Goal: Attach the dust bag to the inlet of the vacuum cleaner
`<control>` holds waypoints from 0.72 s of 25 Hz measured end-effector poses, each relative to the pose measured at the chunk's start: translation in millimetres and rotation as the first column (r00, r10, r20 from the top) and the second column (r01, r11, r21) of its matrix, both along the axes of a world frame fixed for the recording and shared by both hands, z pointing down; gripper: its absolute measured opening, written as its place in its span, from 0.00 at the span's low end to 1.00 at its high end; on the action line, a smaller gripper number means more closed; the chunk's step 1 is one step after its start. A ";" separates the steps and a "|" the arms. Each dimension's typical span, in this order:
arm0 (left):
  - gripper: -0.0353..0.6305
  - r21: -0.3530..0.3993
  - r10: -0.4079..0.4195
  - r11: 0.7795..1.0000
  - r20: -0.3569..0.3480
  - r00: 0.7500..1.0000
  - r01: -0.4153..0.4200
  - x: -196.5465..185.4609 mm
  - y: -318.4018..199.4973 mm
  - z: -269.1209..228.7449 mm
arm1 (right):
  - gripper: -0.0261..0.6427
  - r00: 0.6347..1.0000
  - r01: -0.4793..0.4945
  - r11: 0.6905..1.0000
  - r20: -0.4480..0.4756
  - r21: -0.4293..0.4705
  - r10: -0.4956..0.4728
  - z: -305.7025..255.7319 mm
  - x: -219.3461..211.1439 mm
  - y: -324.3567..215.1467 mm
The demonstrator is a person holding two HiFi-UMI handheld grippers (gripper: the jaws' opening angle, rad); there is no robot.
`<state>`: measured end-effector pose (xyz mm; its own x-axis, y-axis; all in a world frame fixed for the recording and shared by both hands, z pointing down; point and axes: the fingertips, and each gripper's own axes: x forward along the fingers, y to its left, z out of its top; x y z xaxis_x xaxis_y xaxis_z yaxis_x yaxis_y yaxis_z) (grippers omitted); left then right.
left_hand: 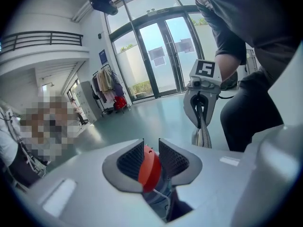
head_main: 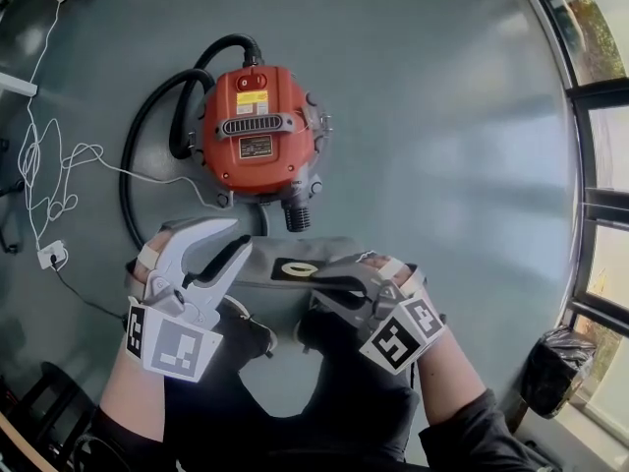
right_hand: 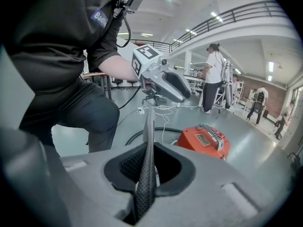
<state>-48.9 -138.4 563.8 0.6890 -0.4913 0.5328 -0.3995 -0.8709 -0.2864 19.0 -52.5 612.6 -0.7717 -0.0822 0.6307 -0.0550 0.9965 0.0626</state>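
Observation:
The red vacuum cleaner (head_main: 257, 131) stands on the grey floor, its black ribbed inlet (head_main: 297, 214) pointing toward me. Just below it I hold the grey dust bag (head_main: 339, 252) flat; its black collar with a pale ring (head_main: 295, 269) faces up. My right gripper (head_main: 322, 281) is shut on the bag's right part, and the fabric (right_hand: 149, 126) runs up out of its jaws (right_hand: 149, 162). My left gripper (head_main: 239, 236) is over the bag's left end with its jaws apart. Only the red vacuum (left_hand: 149, 169) shows through the gap (left_hand: 151, 157), and nothing is pressed between the pads.
A black hose (head_main: 147, 136) loops round the vacuum's left side. A white cable (head_main: 69, 155) runs to a plug strip (head_main: 49, 254) at the left. Windows (head_main: 600, 165) and a dark bin (head_main: 555, 372) are at the right. A person (right_hand: 213, 74) stands far off.

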 end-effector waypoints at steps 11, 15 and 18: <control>0.11 0.056 0.026 0.998 0.005 1.000 -0.026 14.2 -33.2 62.1 | 0.07 0.999 0.027 1.000 0.023 -0.008 -0.027 64.3 9.8 -11.9; 0.08 0.084 0.030 0.996 0.018 0.999 -0.032 15.9 -44.5 77.4 | 0.07 0.999 0.038 0.999 0.031 -0.012 -0.038 86.2 14.3 -16.8; 0.08 0.108 0.047 0.993 0.030 0.998 -0.050 16.8 -51.7 84.2 | 0.07 0.998 0.052 0.999 0.036 -0.010 -0.052 98.0 16.0 -19.5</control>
<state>-32.1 -190.1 648.0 0.6993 -0.5140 0.4968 -0.3487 -0.8519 -0.3907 34.9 -72.0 710.6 -0.7968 -0.0346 0.6032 -0.0048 0.9987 0.0510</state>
